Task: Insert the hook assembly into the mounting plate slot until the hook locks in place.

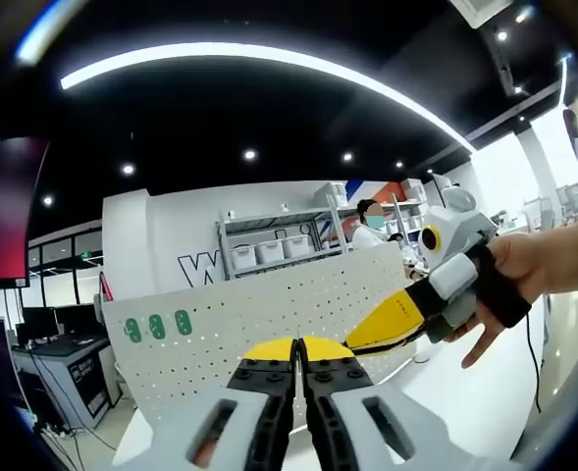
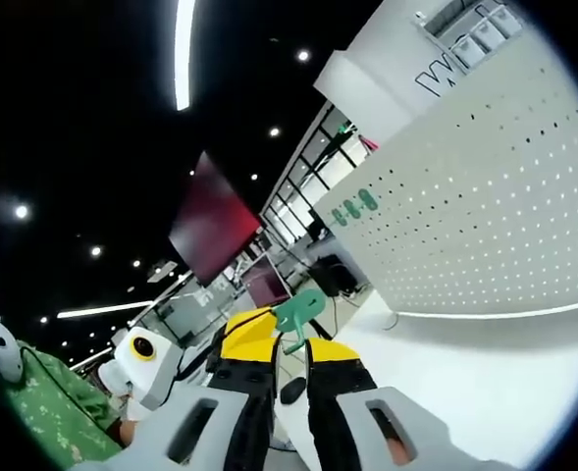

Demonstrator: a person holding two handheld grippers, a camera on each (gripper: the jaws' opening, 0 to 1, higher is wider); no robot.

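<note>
The white perforated mounting plate (image 1: 298, 304) stands upright ahead, with three green hooks (image 1: 157, 327) in a row at its upper left corner. My left gripper (image 1: 296, 345) points at the plate's lower part, its yellow-tipped jaws shut together with nothing between them. A hand (image 1: 509, 280) brings my right gripper in from the right, its yellow jaw close to the plate. In the right gripper view, my right gripper (image 2: 290, 339) is shut on a green hook (image 2: 298, 312), with the plate (image 2: 485, 216) and its green hooks (image 2: 352, 208) to the right.
The plate stands on a white table (image 2: 465, 373). Behind it are metal shelves with bins (image 1: 269, 247) and a seated person (image 1: 372, 224). A desk with monitors (image 1: 53, 339) is at the left. A dark red screen (image 2: 215, 231) hangs above.
</note>
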